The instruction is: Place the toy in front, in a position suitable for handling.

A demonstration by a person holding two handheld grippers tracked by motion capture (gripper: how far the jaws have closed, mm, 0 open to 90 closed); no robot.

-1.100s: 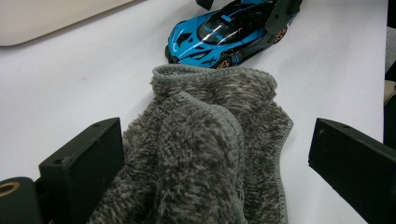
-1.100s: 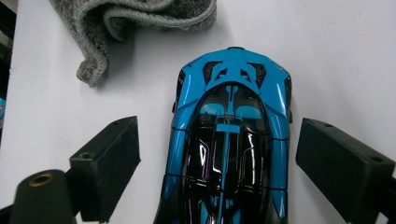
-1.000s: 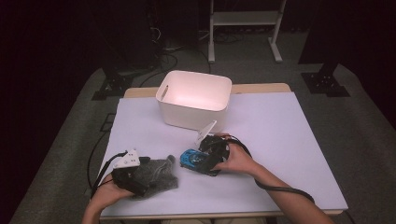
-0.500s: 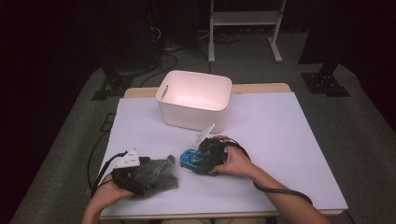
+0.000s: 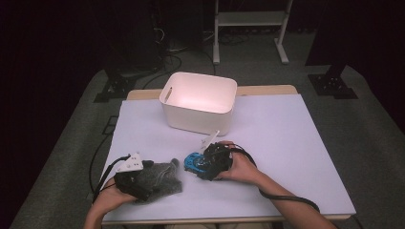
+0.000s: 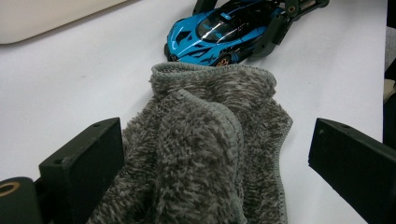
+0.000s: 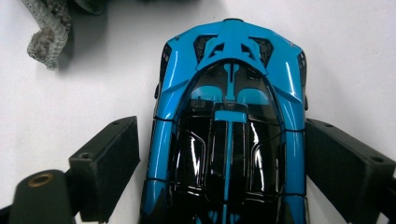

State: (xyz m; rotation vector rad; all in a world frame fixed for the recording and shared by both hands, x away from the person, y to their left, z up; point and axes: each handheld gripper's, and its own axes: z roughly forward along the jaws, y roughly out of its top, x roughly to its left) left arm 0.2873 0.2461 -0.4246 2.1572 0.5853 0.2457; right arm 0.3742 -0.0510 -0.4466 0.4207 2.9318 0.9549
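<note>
A blue and black toy car point(image 5: 190, 160) rests on the white table, just in front of the bin. My right gripper point(image 5: 198, 166) is around it from behind, and in the right gripper view point(image 7: 223, 126) both jaws stand against the sides of the car point(image 7: 229, 70). A grey fuzzy cloth point(image 5: 165, 174) lies crumpled at the front left. My left gripper point(image 5: 154, 180) is over it, and in the left gripper view point(image 6: 217, 144) the jaws stand wide apart with the cloth point(image 6: 210, 93) between them, untouched. The car point(image 6: 219, 30) sits just beyond the cloth.
A white plastic bin point(image 5: 198, 114) with a handle slot stands at the back middle of the table point(image 5: 286, 143); its edge point(image 6: 46, 18) appears in the left gripper view. A white metal stand point(image 5: 248, 19) is on the floor behind. A cloth corner point(image 7: 46, 28) lies near the car.
The right hand and gripper have shifted slightly left around the car. The left gripper and the cloth have stayed put.
</note>
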